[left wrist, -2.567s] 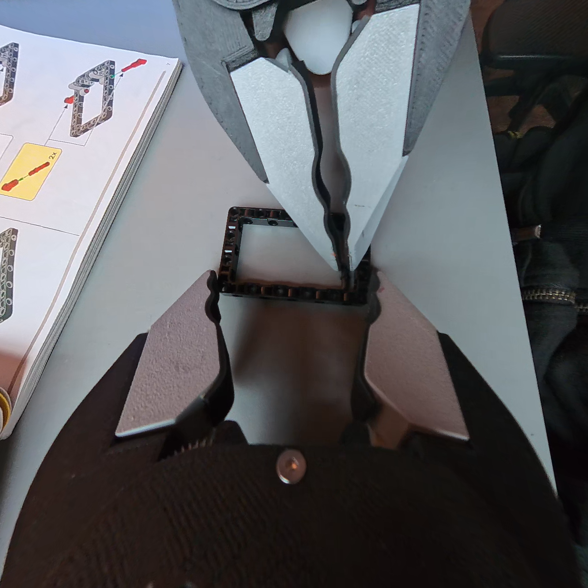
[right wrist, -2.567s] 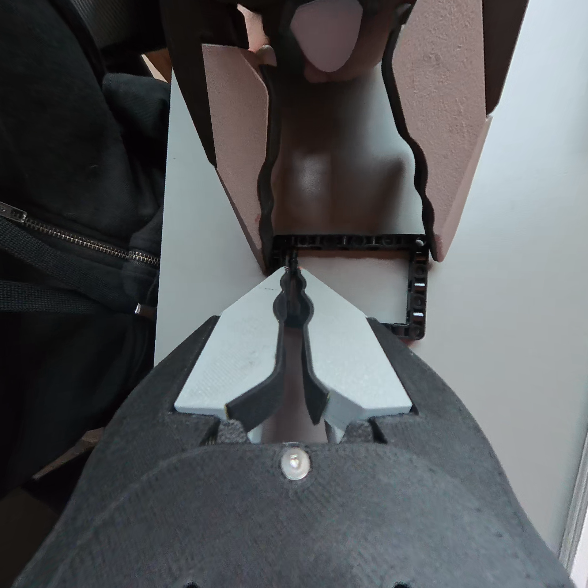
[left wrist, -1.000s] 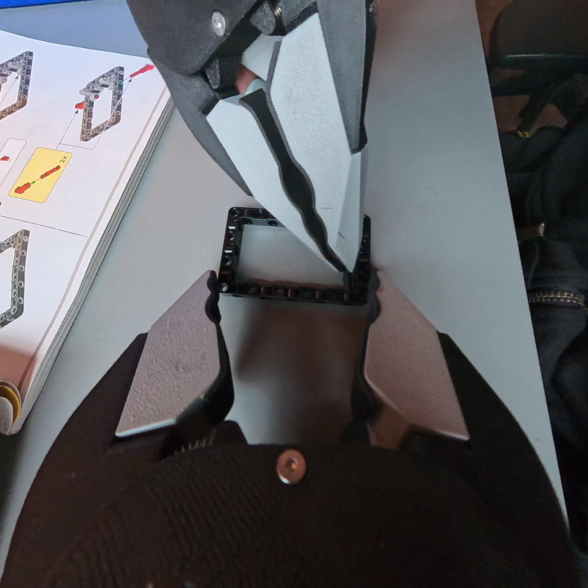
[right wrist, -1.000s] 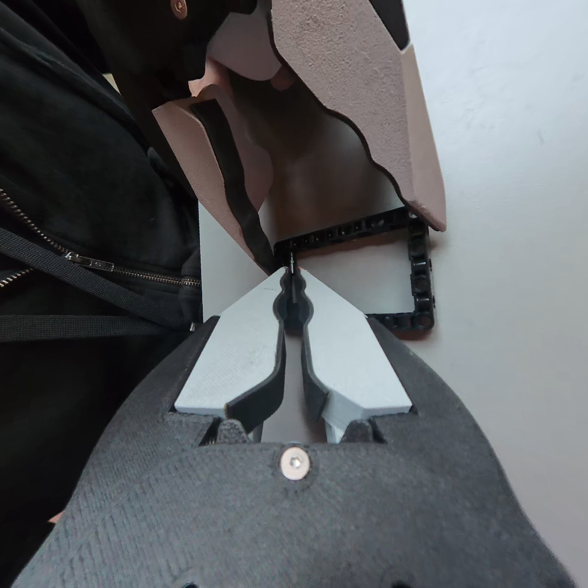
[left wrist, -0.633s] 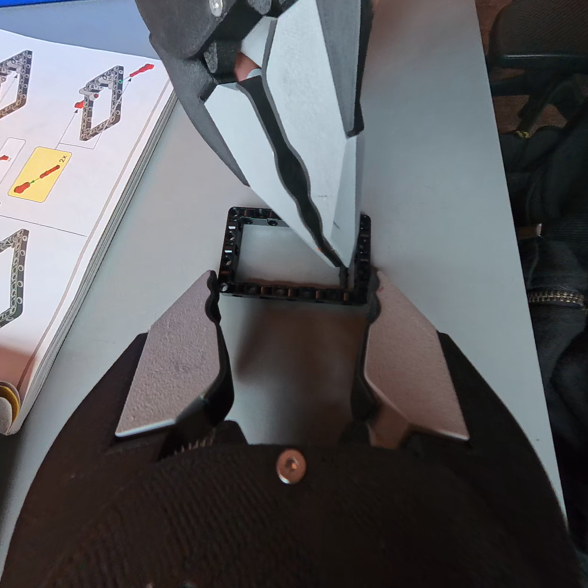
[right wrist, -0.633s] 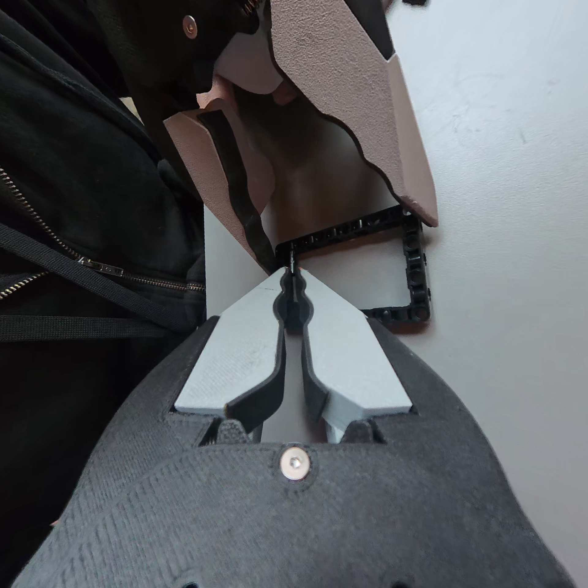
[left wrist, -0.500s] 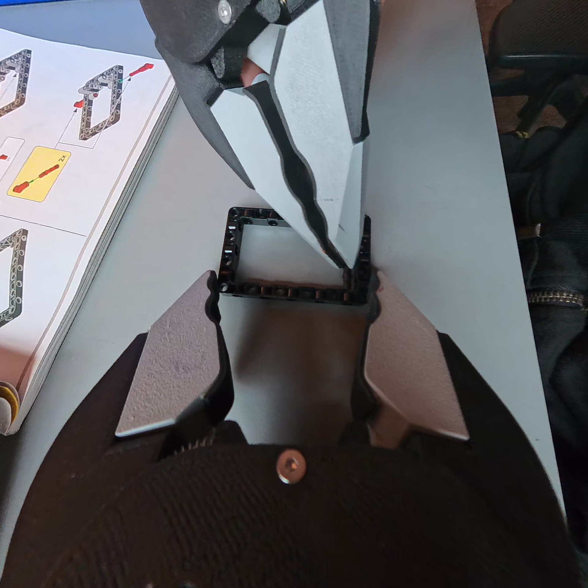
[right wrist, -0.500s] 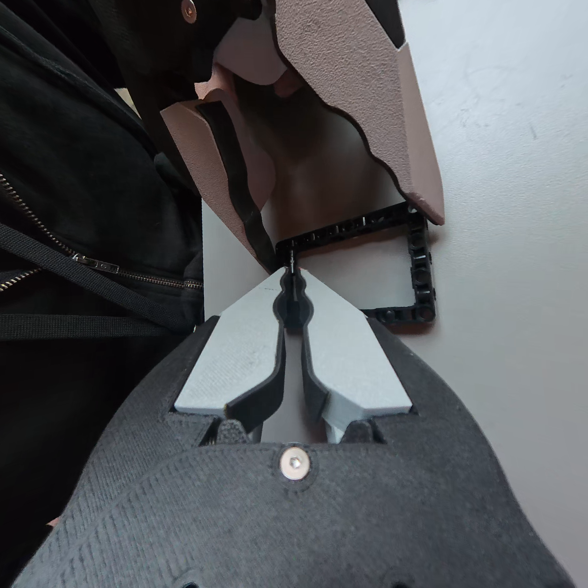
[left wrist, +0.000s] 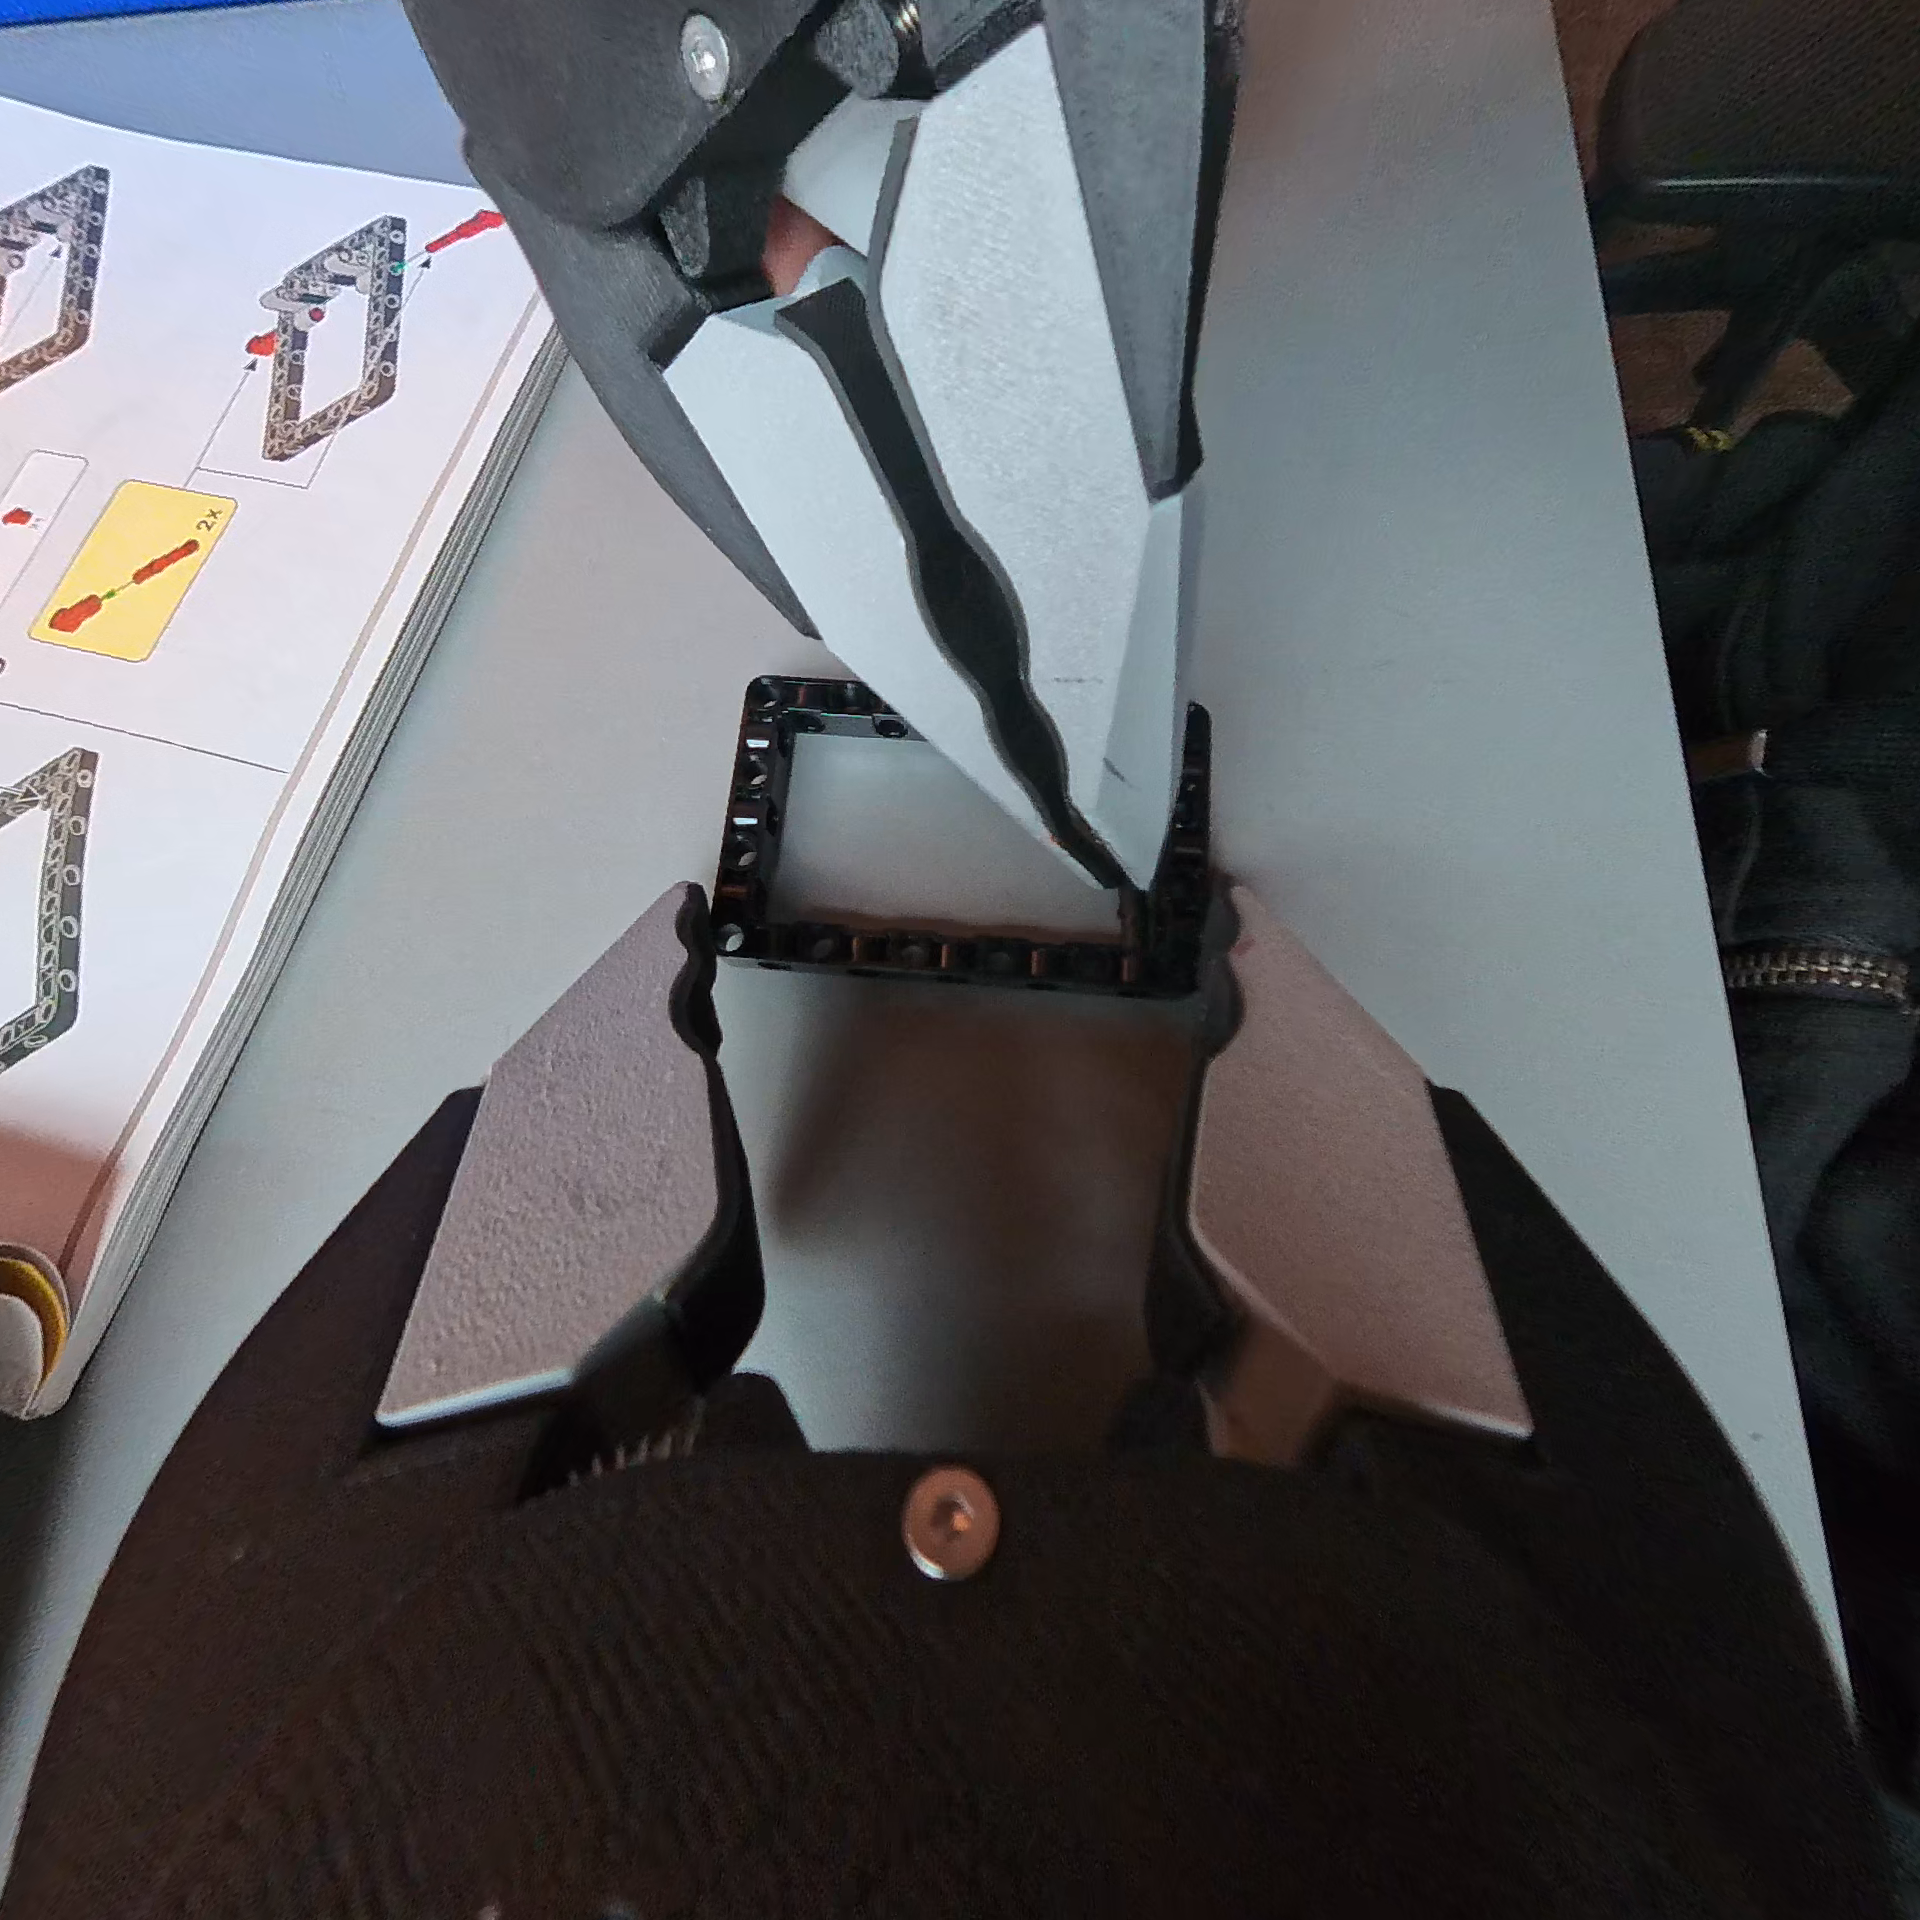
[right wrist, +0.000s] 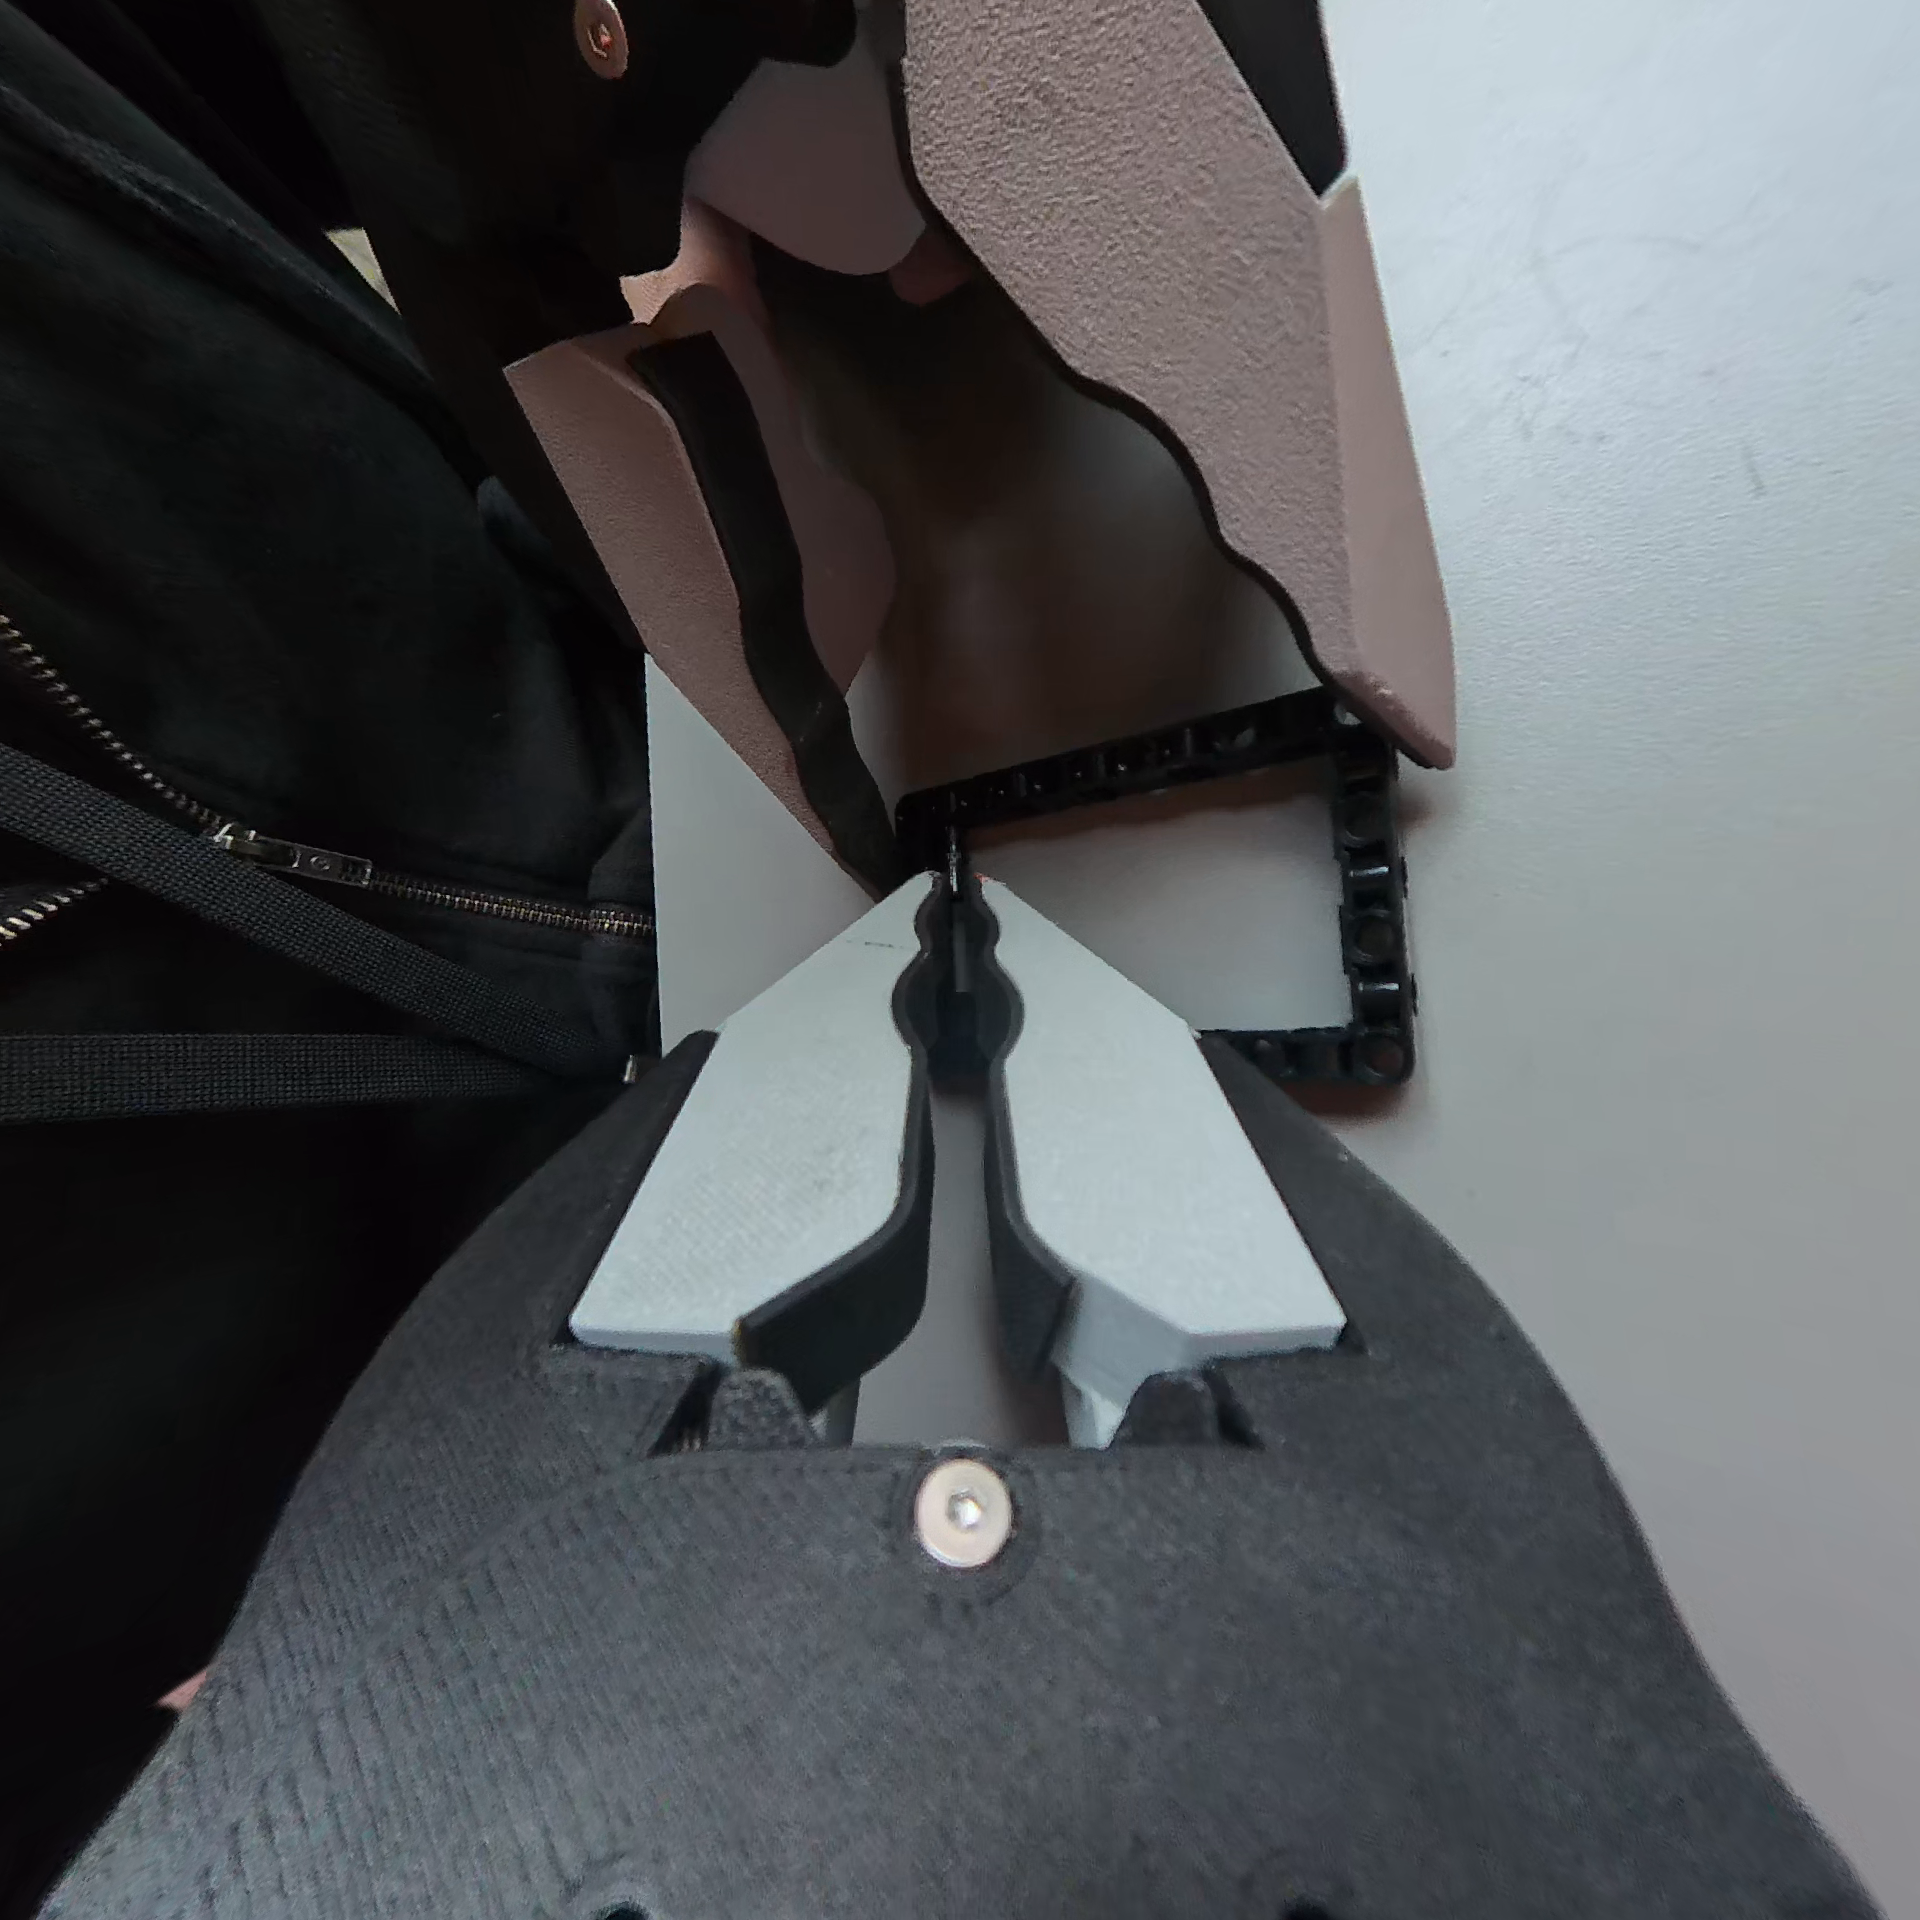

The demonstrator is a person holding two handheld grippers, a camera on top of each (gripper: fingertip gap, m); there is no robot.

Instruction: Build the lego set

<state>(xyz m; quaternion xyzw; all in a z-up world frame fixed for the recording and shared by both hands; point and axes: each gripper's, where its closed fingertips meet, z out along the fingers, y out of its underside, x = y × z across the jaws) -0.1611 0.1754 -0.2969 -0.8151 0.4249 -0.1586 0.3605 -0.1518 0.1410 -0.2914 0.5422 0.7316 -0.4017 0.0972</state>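
Lego frame: black rectangular Technic beam frame, flat on the pale grey table, close to the table's edge on the person's side.

Left gripper: spread to the frame's full width, one pink finger on each short end of the near beam, so it clamps the frame along its long axis. In its own view the frame sits at 12 o'clock, right at the fingertips.

Right gripper: grey fingers pressed nearly together, pinching a thin black pin. A trace of red shows at the tip in the left wrist view; can't tell what part that is. In the right wrist view the pin's tip points to 12 o'clock and touches the frame's corner where the far beam meets the left end. In the left wrist view the same gripper comes down from 12 o'clock, tilted, onto the corner at about 1 o'clock from the left gripper's centre.

Key relation, my read: pin axis runs roughly square to the long beam and meets it at the end hole, so the push goes along the right gripper's fingers toward the left gripper, which braces. Whether the pin is already in a hole or just resting on the beam: can't tell, too small.

Instruction booklet lies open at 10 o'clock in the left wrist view, apart from the frame. Dark zipped jacket hangs just past the table edge.
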